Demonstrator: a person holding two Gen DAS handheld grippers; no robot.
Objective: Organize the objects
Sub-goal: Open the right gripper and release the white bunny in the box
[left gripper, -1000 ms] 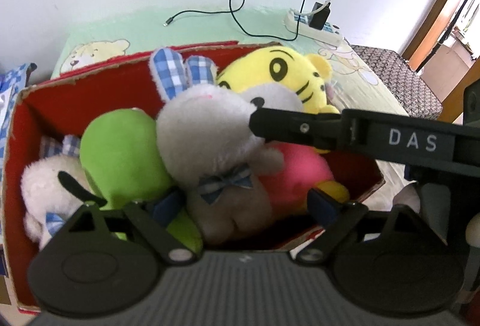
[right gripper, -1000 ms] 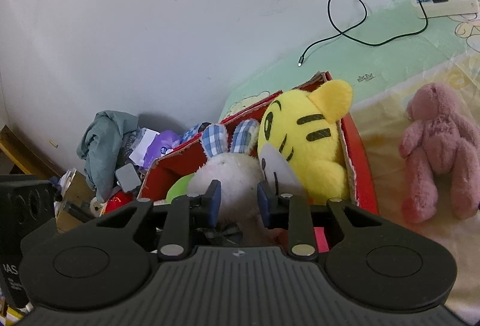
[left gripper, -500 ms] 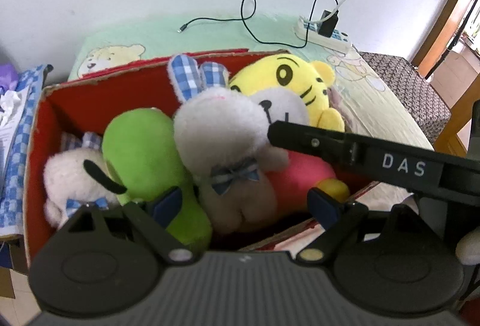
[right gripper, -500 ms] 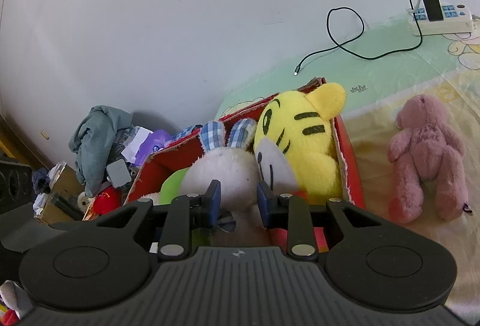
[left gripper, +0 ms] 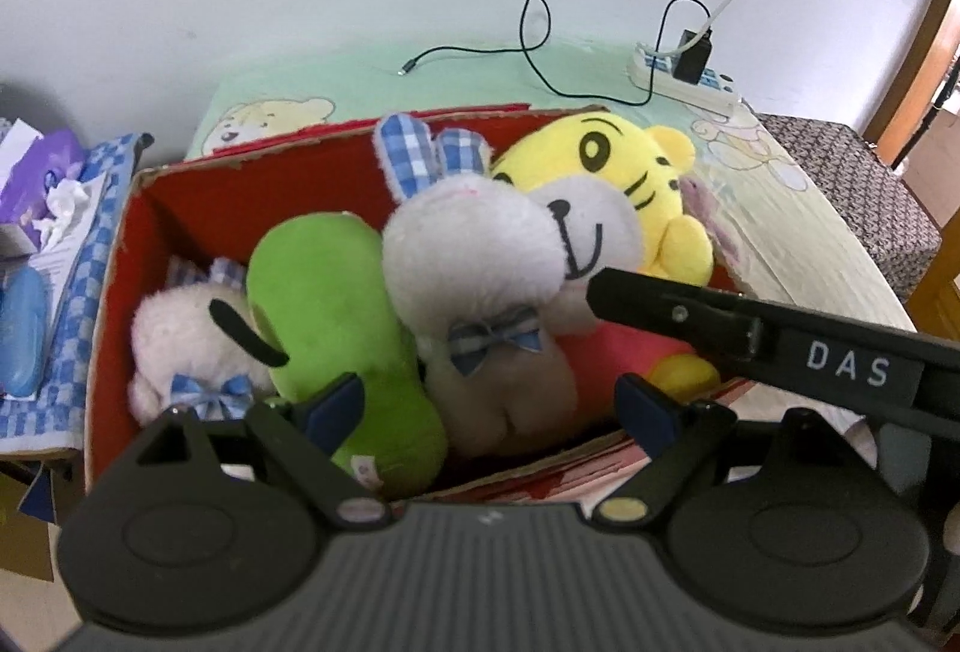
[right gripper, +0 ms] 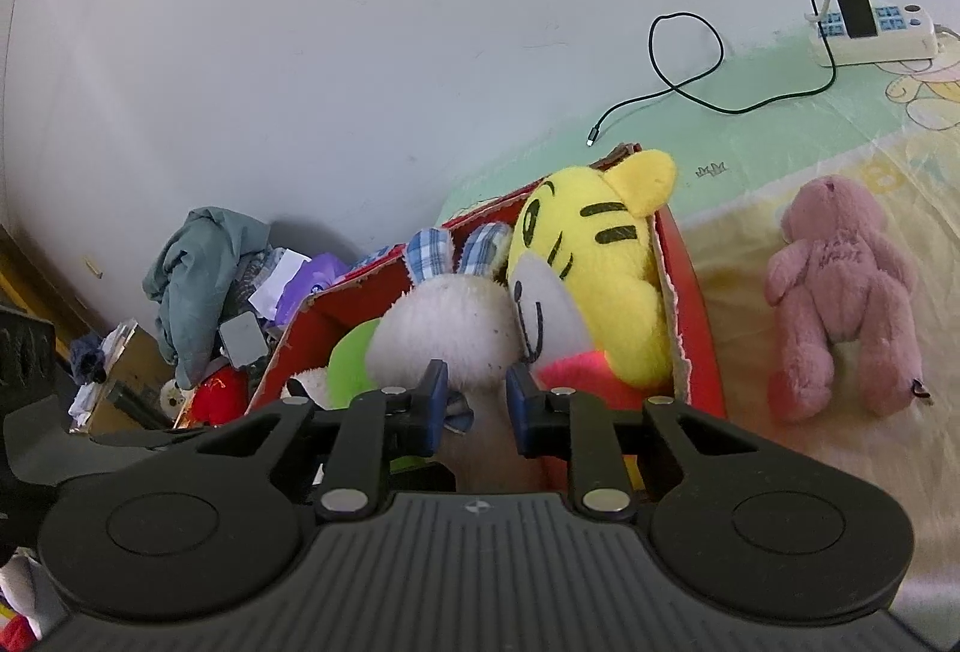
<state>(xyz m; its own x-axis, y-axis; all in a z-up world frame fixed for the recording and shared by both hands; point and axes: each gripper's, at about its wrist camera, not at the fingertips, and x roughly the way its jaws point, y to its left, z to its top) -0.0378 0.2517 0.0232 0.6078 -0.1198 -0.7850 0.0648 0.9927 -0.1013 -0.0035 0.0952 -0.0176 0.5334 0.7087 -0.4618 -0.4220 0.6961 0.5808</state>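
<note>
Your right tool (right gripper: 474,400) has just been closing; its jaws now pinch the grey bunny's (left gripper: 474,256) neck, in the red box (left gripper: 192,196) on the bed, between the green plush (left gripper: 324,292) and yellow tiger (left gripper: 624,172). Your left tool (left gripper: 489,403) hangs wide open, empty, over the box.

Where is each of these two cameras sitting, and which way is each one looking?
Left wrist: rides the left hand-held gripper, looking down into the red box of plush toys; its open blue fingers show, plus the right hand-held gripper.
Right wrist: rides the right hand-held gripper, looking across the box towards the wall; a pink bear lies outside.
Both see the yellow tiger and the power strip.
</note>
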